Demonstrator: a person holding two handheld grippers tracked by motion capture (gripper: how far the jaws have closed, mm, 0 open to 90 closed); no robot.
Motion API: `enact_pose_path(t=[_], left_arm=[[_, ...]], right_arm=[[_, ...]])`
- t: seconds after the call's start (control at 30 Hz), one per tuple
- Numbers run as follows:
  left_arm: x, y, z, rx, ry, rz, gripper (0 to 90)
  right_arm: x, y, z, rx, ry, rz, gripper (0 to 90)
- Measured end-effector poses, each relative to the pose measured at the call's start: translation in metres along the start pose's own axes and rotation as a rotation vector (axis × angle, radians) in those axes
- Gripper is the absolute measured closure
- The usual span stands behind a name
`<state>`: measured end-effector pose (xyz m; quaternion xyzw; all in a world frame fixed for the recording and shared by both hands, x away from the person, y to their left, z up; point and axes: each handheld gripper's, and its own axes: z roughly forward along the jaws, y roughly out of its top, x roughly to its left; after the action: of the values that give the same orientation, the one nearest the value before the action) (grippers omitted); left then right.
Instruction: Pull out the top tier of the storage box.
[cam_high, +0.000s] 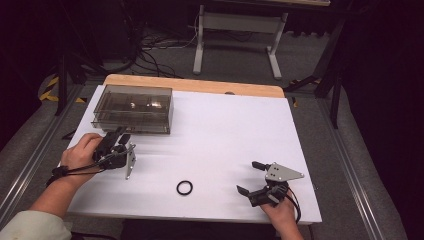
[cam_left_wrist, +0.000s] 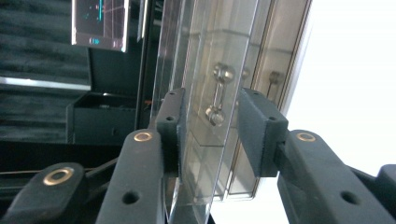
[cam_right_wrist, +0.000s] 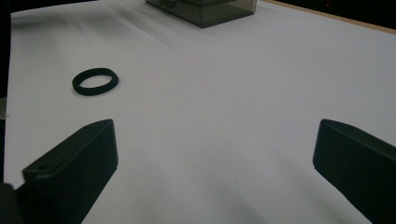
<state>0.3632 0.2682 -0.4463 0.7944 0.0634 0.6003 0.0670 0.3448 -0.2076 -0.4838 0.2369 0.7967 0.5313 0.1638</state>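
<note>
Left hand-held gripper (cam_left_wrist: 208, 133) open, box (cam_high: 133, 108) handle (cam_left_wrist: 218, 95) between jaws, untouched. Right hand-held gripper (cam_high: 254, 176) open, ring (cam_high: 184, 188) just left.

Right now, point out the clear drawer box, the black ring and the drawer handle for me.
Clear drawer box (cam_high: 134, 93): high view, on its top panel.
Black ring (cam_high: 184, 188): high view, on the band's near edge.
Drawer handle (cam_left_wrist: 218, 93): left gripper view, on the bar between its two knobs.
</note>
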Motion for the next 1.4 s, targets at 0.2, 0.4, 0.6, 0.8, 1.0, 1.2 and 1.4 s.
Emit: enact_pose_path(t=[0.2, 0.4, 0.6, 0.8, 1.0, 1.2, 1.4], left_arm=[[0.006, -0.001, -0.011, -0.081, -0.029, -0.049, 59.2], [0.012, -0.004, -0.024, -0.184, -0.106, -0.126, 57.3], [0.023, -0.011, -0.034, -0.247, -0.184, -0.264, 55.3], [0.034, -0.022, -0.038, -0.326, -0.273, -0.427, 52.9], [0.042, -0.032, -0.04, -0.379, -0.328, -0.564, 50.9], [0.051, -0.044, -0.041, -0.46, -0.408, -0.715, 47.6], [0.06, -0.055, -0.036, -0.513, -0.512, -0.846, 41.4]], right_arm=[[0.0, 0.0, 0.0, 0.0, 0.0, 0.0, 0.4], [0.0, 0.0, 0.0, 0.0, 0.0, -0.001, 0.4], [0.0, 0.0, 0.0, 0.001, 0.002, -0.002, 0.4], [0.0, 0.0, 0.0, 0.0, 0.001, -0.005, 0.4], [0.0, 0.0, 0.0, 0.0, 0.0, -0.005, 0.4], [0.0, 0.0, 0.0, 0.0, 0.001, -0.005, 0.4], [0.0, 0.0, 0.0, -0.002, 0.001, -0.003, 0.4]])
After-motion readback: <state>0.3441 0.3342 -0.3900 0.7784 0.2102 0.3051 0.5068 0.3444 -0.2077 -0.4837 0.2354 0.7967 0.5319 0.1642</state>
